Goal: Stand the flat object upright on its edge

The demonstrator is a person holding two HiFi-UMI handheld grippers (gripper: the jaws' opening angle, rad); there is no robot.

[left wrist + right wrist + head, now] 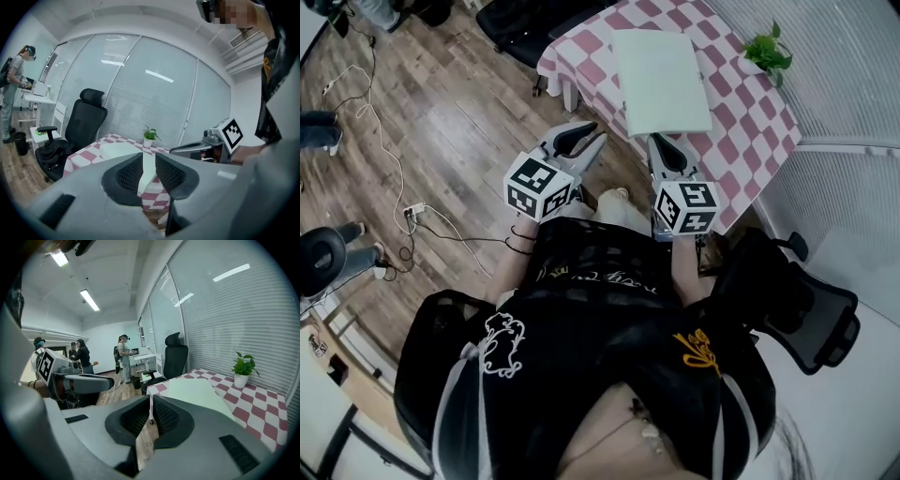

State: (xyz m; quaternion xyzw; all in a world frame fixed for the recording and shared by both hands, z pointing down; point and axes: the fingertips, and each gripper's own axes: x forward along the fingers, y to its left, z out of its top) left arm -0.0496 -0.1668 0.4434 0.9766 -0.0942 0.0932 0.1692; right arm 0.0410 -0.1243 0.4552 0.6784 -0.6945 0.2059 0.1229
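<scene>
A flat pale rectangular board (661, 80) lies face down on the pink-and-white checked table (750, 103). It also shows in the left gripper view (117, 150) and the right gripper view (197, 392). My left gripper (578, 141) is short of the table's near edge, to the left of the board, shut and empty (149, 161). My right gripper (667, 150) hovers at the near edge just below the board, shut with nothing in it (151, 414). Neither gripper touches the board.
A small potted plant (766, 52) stands on the table's right side. One black office chair (79, 126) sits beyond the table and another (797, 300) by my right side. Cables (384, 159) trail over the wood floor. People (124, 357) stand in the distance.
</scene>
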